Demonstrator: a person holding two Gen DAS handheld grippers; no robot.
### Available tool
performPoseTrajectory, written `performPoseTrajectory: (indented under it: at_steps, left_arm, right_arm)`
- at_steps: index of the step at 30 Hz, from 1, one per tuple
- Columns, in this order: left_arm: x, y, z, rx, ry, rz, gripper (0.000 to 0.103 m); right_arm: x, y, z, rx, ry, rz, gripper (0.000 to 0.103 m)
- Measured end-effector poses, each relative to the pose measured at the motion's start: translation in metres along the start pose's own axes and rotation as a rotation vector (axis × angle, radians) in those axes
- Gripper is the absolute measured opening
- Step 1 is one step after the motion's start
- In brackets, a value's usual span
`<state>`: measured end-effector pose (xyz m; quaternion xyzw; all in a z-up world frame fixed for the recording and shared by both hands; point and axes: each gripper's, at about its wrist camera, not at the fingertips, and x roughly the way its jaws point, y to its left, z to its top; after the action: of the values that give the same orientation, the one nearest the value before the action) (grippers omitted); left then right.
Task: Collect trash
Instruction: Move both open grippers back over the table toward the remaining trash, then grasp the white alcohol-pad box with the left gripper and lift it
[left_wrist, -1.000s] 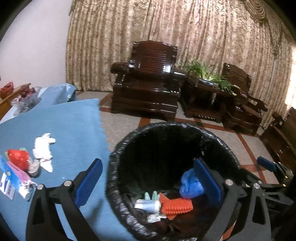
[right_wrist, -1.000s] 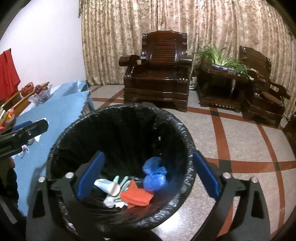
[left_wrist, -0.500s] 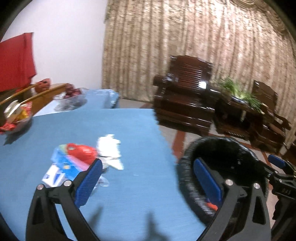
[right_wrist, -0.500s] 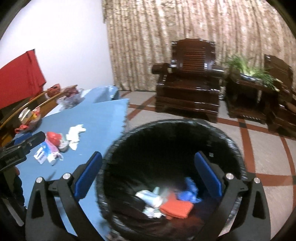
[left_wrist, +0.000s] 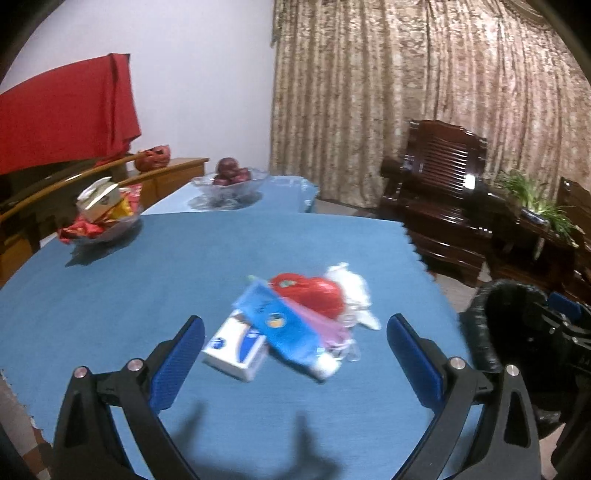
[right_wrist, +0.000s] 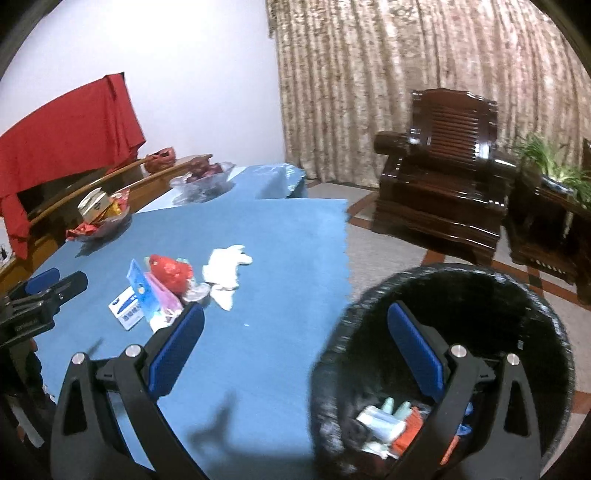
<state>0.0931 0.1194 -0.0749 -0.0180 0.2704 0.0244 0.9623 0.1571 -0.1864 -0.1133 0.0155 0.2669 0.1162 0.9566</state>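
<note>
Blue cloth covers the tabletop (left_wrist: 110, 295), with curtains and dark wooden armchairs behind. From my left wrist view, my left fingers (left_wrist: 295, 354) stand spread wide and hold nothing. The litter pile (left_wrist: 295, 317) lies straight ahead of them, between the two blue pads, toward the tabletop's right edge. Nearest me is a white box (left_wrist: 236, 347); across it lies a blue packet (left_wrist: 280, 328), its long axis slanting from far left to near right. Behind sit a red wrapper (left_wrist: 310, 295) and a crumpled white tissue (left_wrist: 351, 288). The black-lined bin (left_wrist: 491, 332) stands beyond the right edge, partly hidden by my other tool. Two glass bowls sit at the far left corner; I judge those are not trash.

From my right wrist view, my right fingers (right_wrist: 295, 350) are likewise wide apart and empty. They straddle the tabletop's right edge: the left pad over the cloth, the right pad over the mouth of the bin (right_wrist: 546, 332), where earlier-collected scraps (right_wrist: 391, 424) lie at the bottom. The pile (right_wrist: 166, 288) sits off to the left of these fingers, with the left tool (right_wrist: 40, 299) just beside it.

So I judge the left hand is the nearer one and already lined up: a forward reach, closing across the packet's slant, would serve best.
</note>
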Motion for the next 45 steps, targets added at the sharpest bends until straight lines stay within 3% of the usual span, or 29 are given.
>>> performPoseTrajectory:
  at_steps: [13, 29, 35, 39, 45]
  left_arm:
    - [0.049, 0.062, -0.025, -0.029, 0.086, 0.067, 0.096]
    - [0.106, 0.070, -0.047, -0.011, 0.195, 0.037, 0.093]
    - [0.125, 0.066, -0.049, -0.002, 0.274, -0.018, 0.082]
    - [0.131, 0.069, -0.052, -0.011, 0.310, -0.052, 0.060]
    - [0.121, 0.075, -0.051, -0.049, 0.270, -0.066, 0.059]
  right_arm:
    - [0.066, 0.060, -0.006, -0.048, 0.060, 0.045, 0.097]
    - [0.106, 0.075, -0.021, -0.070, 0.128, 0.034, 0.095]
    - [0.113, 0.077, -0.022, -0.076, 0.143, 0.038, 0.094]
    - [0.116, 0.080, -0.023, -0.081, 0.150, 0.043, 0.094]
    - [0.115, 0.086, -0.023, -0.093, 0.155, 0.061, 0.093]
